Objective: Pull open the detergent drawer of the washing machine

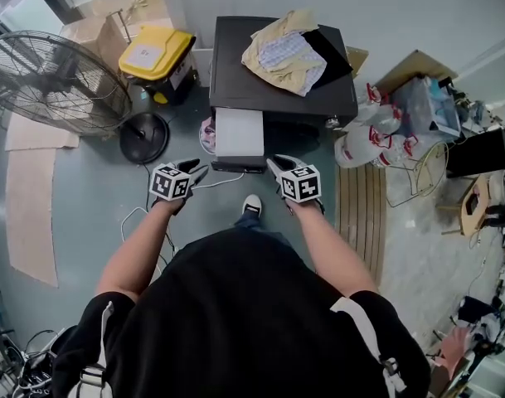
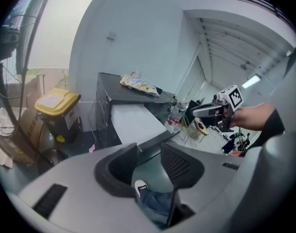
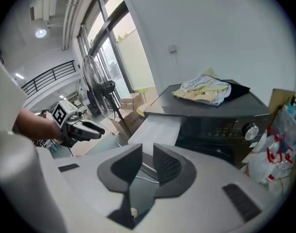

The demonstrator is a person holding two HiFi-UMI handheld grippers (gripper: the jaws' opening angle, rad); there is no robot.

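1. The washing machine (image 1: 235, 65) stood against the wall straight ahead of the person. It was dark, with a heap of clothes (image 1: 284, 52) on its lid.
2. The detergent drawer (image 1: 238, 131) stuck well out of the machine's upper left front, toward the person. Its pale top was exposed, and its dark front edge (image 1: 238, 165) lay between the two grippers.
3. The left gripper (image 1: 200, 171) hung just left of that front edge. Its jaws were about half apart, with nothing between them but floor and the person's shoe below.
4. The right gripper (image 1: 274, 165) hung just right of the edge. Its jaws were closer together than the left's, but a gap showed between them and they held nothing.
5. Judging by this, the pull looked done and the step in hand was letting go and backing off. If more travel was wanted, the next move called for closing one gripper on the dark front edge and drawing it straight back, level and without twisting.
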